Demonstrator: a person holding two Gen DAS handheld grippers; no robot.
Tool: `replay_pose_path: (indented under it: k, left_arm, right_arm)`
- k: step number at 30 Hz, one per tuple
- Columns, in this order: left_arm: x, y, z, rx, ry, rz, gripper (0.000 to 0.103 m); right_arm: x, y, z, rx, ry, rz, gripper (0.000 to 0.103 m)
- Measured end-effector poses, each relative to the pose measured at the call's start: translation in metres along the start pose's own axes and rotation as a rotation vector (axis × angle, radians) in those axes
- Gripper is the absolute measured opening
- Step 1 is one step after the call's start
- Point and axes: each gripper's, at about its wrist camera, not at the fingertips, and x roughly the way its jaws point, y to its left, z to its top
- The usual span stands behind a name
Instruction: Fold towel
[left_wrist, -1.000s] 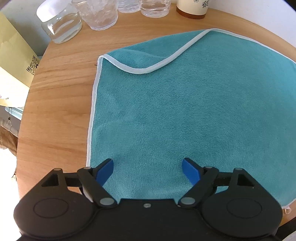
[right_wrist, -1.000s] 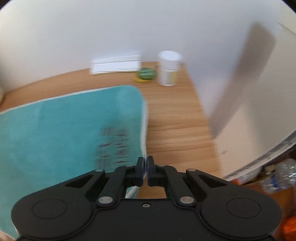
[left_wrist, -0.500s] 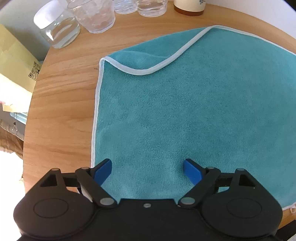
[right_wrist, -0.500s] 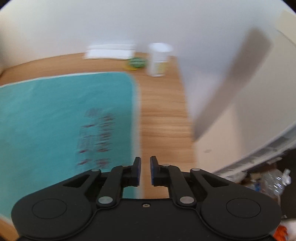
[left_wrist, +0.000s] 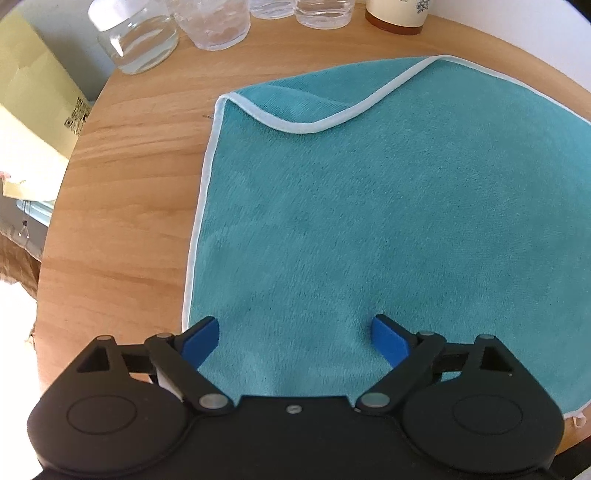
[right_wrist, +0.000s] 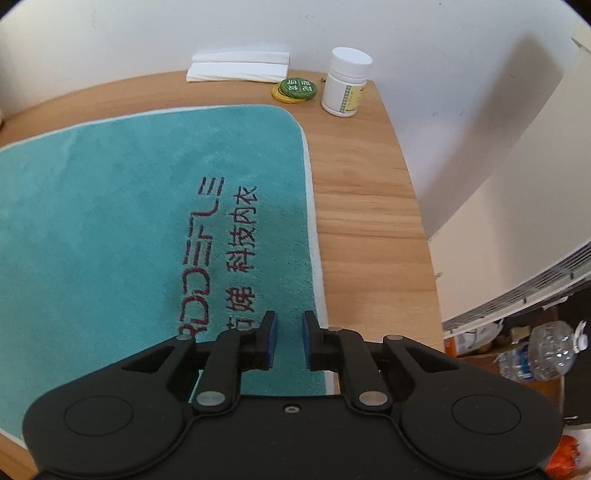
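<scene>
The teal towel (left_wrist: 369, 221) lies spread nearly flat on the round wooden table (left_wrist: 122, 206), white piping all round; its far-left corner is turned back on itself, so a curl of piping crosses the pile there. In the right wrist view the same towel (right_wrist: 110, 229) shows dark printed lettering (right_wrist: 225, 254) running beside its right-hand edge. Left gripper (left_wrist: 295, 338): blue pads spread wide, nothing between them, poised over the towel's near edge just inside the near-left corner. Right gripper (right_wrist: 289, 341): jaws parted by only a narrow gap, empty, just inside the towel's near-right edge with the lettering to its left. Judgement — the step in hand is taking hold of the near edge at both corners, and no fold looks begun beyond that stray turned-back corner. To do it well, each gripper should drop to the piping itself rather than the pile, pinch a single layer close to the corner, and the two should rise together so the edge stays taut and travels square toward the far edge; the right jaws probably need to widen first. The flipped far-left corner may leave a lump under the fold unless flattened. Beyond the towel's far edge stand clear glass jars (left_wrist: 136, 37); off its far-right corner, a white pill bottle (right_wrist: 345, 83), a green-and-yellow tin (right_wrist: 295, 89) and folded white paper (right_wrist: 238, 66) — all well apart from the grippers.
</scene>
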Motion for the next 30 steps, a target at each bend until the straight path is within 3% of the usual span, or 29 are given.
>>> replay_pose_path:
  k: [2,5,8,11,16,19,26,30]
  left_arm:
    - [0.0,0.003,-0.004,-0.011,-0.006,-0.012,0.091]
    - [-0.002,0.006,-0.011,-0.011,-0.02,-0.023,0.091]
    - [-0.005,0.011,-0.016,-0.046,-0.017,-0.031,0.086]
    - [-0.013,0.017,-0.015,-0.073,-0.04,-0.027,0.086]
    - [-0.026,0.034,0.004,-0.171,-0.101,-0.096,0.086]
    - [-0.028,0.035,0.026,-0.176,-0.141,-0.08,0.086]
    - [-0.015,0.041,0.066,-0.142,-0.162,-0.134,0.086]
    - [0.001,0.049,0.08,-0.172,-0.121,-0.206,0.074]
  right_arm:
    - [0.001,0.006,0.006,-0.019,0.019,-0.028,0.014]
    - [-0.015,0.031,0.018,-0.108,-0.04,-0.058,0.02]
    - [-0.031,0.078,0.039,-0.17,-0.086,0.088,0.02]
    - [-0.036,0.138,0.056,-0.302,-0.129,0.173,0.022]
    - [-0.027,0.215,0.064,-0.433,-0.119,0.241,0.023]
    - [-0.021,0.247,0.058,-0.465,-0.097,0.263,0.023]
    - [-0.028,0.272,0.038,-0.448,-0.049,0.252,0.028]
    - [-0.024,0.263,0.029,-0.406,-0.012,0.227,0.031]
